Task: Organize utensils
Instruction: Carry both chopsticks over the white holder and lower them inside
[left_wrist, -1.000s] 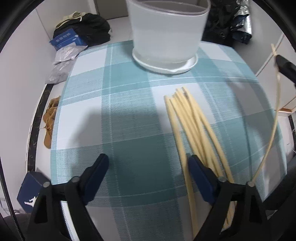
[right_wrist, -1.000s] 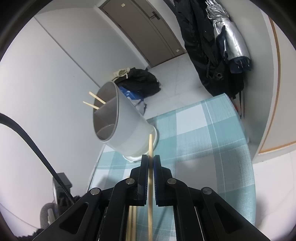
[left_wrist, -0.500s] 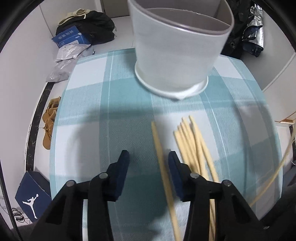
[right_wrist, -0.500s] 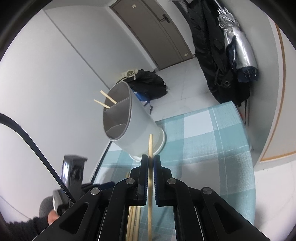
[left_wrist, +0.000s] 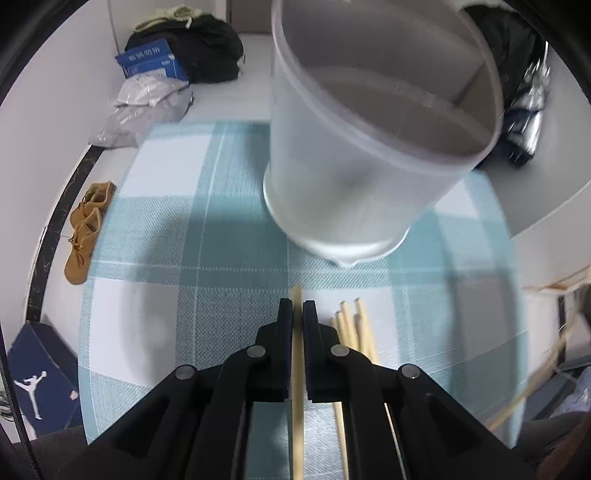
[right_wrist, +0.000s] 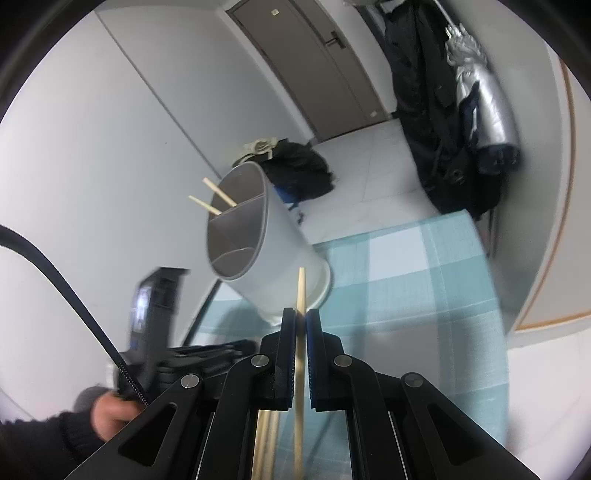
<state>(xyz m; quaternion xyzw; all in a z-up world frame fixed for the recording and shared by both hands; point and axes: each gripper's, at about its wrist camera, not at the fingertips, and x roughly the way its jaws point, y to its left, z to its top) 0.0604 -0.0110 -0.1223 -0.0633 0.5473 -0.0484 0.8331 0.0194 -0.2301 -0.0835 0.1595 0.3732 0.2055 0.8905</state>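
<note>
- The left gripper (left_wrist: 297, 314) is clamped on a single chopstick (left_wrist: 296, 373), its jaws having just closed around it; the stick runs between the pads and its tip pokes out just past the fingertips.
- That gripper points steeply down at a table under a teal-and-white checked cloth (left_wrist: 177, 236).
- Just to the right of the left gripper, a loose bunch of chopsticks (left_wrist: 351, 328) lies flat on the cloth, near the gripped stick but apart from it.
- Ahead of the left gripper stands a pale holder (left_wrist: 354, 177) with an inner divider; its base rests on the cloth beyond the stick's tip.
- The right gripper (right_wrist: 301, 319) is clamped on a second chopstick (right_wrist: 300, 354), which passes between its pads and sticks out well above the fingertips.
- From the right wrist view, the holder (right_wrist: 273, 266) lies beyond and slightly left of that stick, with two sticks (right_wrist: 214, 197) already leaning out of its far compartment.
- At the lower left of the right wrist view, a hand (right_wrist: 107, 413) in a dark sleeve holds the blurred left gripper body.
- On the floor beyond the table lie brown shoes (left_wrist: 86, 232) and a black bag (left_wrist: 207, 51).
</note>
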